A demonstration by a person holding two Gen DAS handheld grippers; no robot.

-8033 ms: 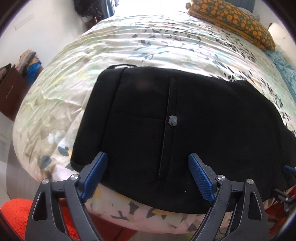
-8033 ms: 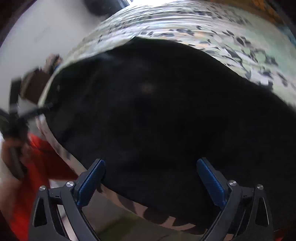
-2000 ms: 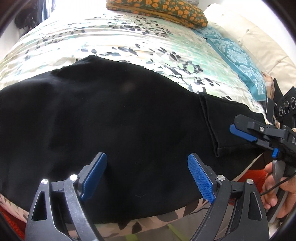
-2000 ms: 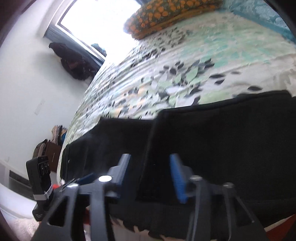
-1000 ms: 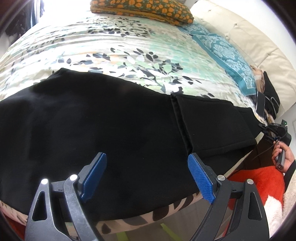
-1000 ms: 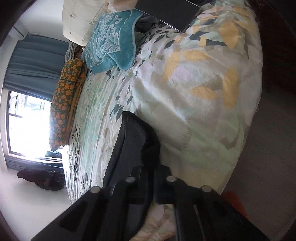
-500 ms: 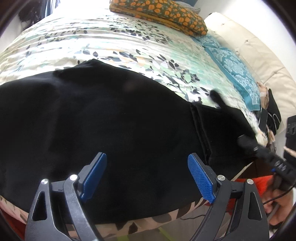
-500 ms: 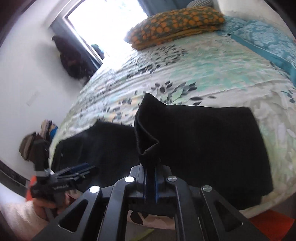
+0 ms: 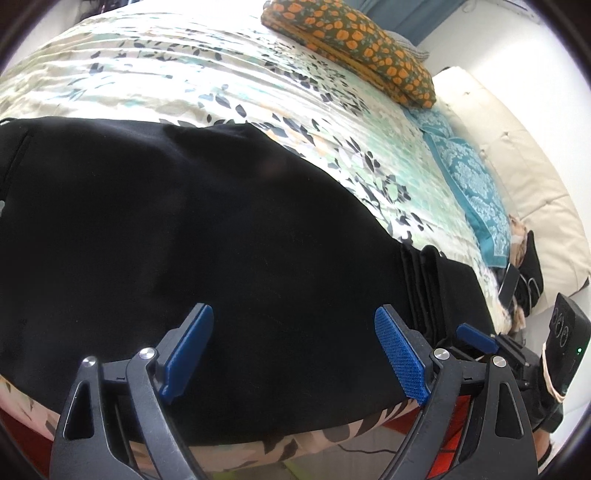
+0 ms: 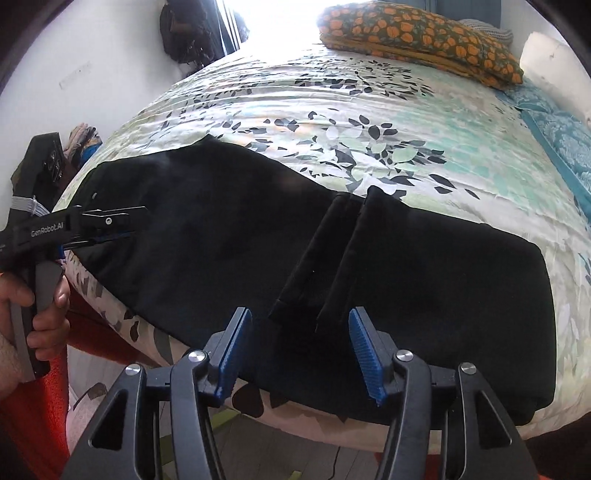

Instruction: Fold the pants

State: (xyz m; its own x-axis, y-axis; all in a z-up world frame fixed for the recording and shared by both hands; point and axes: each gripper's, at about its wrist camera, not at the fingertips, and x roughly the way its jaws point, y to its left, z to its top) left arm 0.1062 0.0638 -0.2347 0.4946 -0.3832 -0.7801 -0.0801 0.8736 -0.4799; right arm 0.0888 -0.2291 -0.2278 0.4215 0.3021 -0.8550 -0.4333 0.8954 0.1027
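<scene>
Black pants (image 10: 221, 240) lie across the near edge of the floral bed, and in the left wrist view they (image 9: 184, 240) fill the middle. The leg part (image 10: 443, 280) is folded back over them, its two hems (image 10: 332, 258) ending just ahead of my right gripper (image 10: 299, 354). That gripper's jaws are opening; the hem edge lies between the blue pads and neither pad presses it. My left gripper (image 9: 295, 350) hangs open over the cloth with nothing held. It also shows at the waist end (image 10: 129, 223), in a hand (image 10: 37, 306). One right finger (image 9: 476, 338) shows.
The floral bedspread (image 10: 332, 110) stretches away behind the pants. An orange flowered pillow (image 10: 424, 33) and a teal pillow (image 9: 469, 192) lie at the far side by a cream headboard (image 9: 517, 166). Dark items and a phone (image 9: 509, 284) sit at the right edge. Red cloth (image 10: 44, 406) hangs below the bed edge.
My right gripper swung the pinched leg end from the bed's far right over onto the pants, then let go; the hem now lies flat. The left gripper drifted sideways, still open.
</scene>
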